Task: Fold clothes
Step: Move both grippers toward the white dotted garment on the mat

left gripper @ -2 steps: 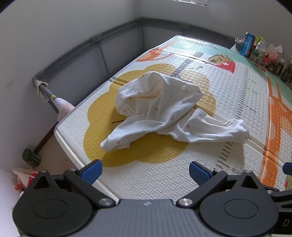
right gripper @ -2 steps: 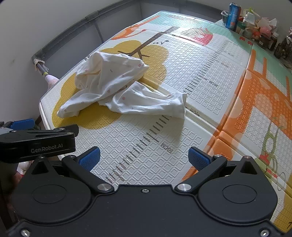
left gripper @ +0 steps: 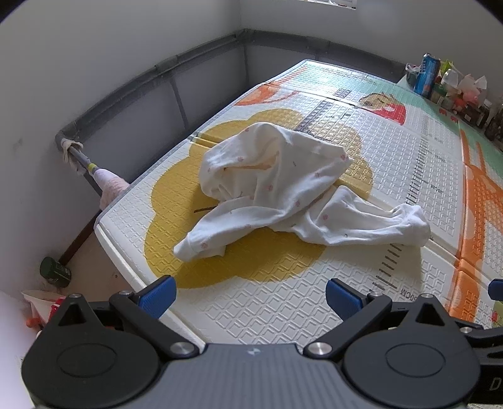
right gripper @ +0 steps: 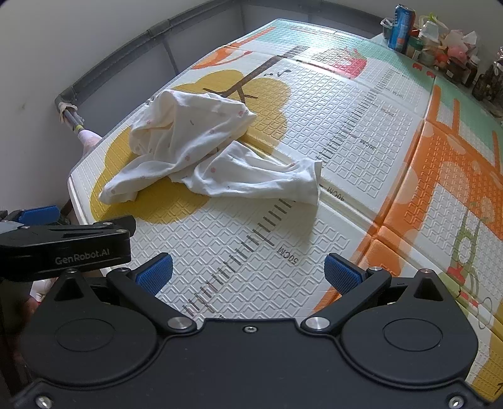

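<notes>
A white baby garment with small pink flowers (left gripper: 283,188) lies crumpled on the play mat (left gripper: 267,308), over the yellow patch. Its body is bunched up, and two long parts trail toward me, one to the left and one to the right. In the right wrist view the same garment (right gripper: 201,154) lies ahead and to the left. My left gripper (left gripper: 251,294) hovers open near the mat's front edge, short of the cloth, with nothing between its blue pads. My right gripper (right gripper: 248,273) is open too, over the printed ruler marks. The left gripper's body (right gripper: 66,248) shows at the left.
A grey padded rail (left gripper: 163,63) runs along the wall behind the mat. A blue can (right gripper: 401,26) and cluttered bottles and bags (right gripper: 452,47) stand at the far right corner. Off the mat's left edge are a pole with pink cloth (left gripper: 107,185) and a dark jar (left gripper: 55,272) on the floor.
</notes>
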The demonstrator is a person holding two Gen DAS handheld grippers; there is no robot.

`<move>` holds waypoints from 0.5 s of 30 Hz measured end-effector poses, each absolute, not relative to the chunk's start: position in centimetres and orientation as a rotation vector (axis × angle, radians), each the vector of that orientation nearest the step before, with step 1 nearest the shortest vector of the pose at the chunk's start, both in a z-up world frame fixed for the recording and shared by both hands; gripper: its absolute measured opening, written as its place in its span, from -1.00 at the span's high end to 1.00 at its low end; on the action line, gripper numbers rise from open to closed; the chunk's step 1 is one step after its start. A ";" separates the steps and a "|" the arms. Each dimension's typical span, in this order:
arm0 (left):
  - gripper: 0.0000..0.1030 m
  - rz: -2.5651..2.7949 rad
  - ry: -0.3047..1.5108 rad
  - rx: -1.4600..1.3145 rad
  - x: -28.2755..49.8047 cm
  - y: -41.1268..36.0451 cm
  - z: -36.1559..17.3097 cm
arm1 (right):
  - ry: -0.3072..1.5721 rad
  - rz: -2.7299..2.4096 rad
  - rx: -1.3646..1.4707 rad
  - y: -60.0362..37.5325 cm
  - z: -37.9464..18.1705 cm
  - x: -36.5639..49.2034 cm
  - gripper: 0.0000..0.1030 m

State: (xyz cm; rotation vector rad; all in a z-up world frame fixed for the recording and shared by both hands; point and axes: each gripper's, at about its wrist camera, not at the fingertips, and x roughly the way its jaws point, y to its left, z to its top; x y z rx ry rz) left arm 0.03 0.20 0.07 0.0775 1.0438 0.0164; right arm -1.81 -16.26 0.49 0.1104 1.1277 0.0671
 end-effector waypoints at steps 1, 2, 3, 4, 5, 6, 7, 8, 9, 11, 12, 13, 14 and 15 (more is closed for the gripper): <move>-1.00 0.014 1.043 0.076 0.1 0.4 0.1 | 1.128 0.068 0.111 -16.3 0.5 -1.8 -1.00; -1.00 0.020 1.040 0.084 0.0 0.5 0.2 | 1.128 0.069 0.111 -16.3 0.5 -1.8 -1.00; -1.00 0.029 1.041 0.091 0.0 0.3 0.3 | 1.127 0.070 0.111 -16.3 0.5 -1.8 -1.00; -1.00 0.032 1.042 0.092 0.0 0.1 0.3 | 1.127 0.070 0.112 -16.3 0.5 -1.7 -1.00; -1.00 0.032 1.043 0.091 0.0 0.1 0.2 | 1.127 0.071 0.112 -16.3 0.5 -1.7 -1.00; -1.00 0.030 1.044 0.088 0.1 0.1 0.1 | 1.127 0.072 0.112 -16.3 0.5 -1.7 -1.00; -1.00 0.028 1.044 0.084 0.1 0.1 0.0 | 1.127 0.073 0.112 -16.3 0.5 -1.7 -1.00; -1.00 0.026 1.047 0.082 0.2 0.1 -0.1 | 1.128 0.074 0.114 -16.4 0.4 -1.6 -1.00; -1.00 0.026 1.050 0.081 0.2 0.1 -0.1 | 1.129 0.074 0.116 -16.4 0.2 -1.4 -1.00; -1.00 0.024 1.057 0.080 0.4 0.2 -0.2 | 1.134 0.073 0.121 -16.4 0.0 -1.3 -1.00; -1.00 0.023 1.060 0.079 0.5 0.2 -0.3 | 1.137 0.072 0.125 -16.5 0.1 -1.2 -1.00; -1.00 0.022 1.064 0.078 0.6 0.2 -0.3 | 1.141 0.070 0.129 -16.5 0.1 -1.1 -1.00; -1.00 0.021 1.067 0.077 0.6 0.3 -0.4 | 1.144 0.069 0.131 -16.5 0.1 -1.1 -1.00; -1.00 0.021 1.070 0.076 0.7 0.3 -0.5 | 1.147 0.069 0.130 -16.4 0.0 -1.0 -1.00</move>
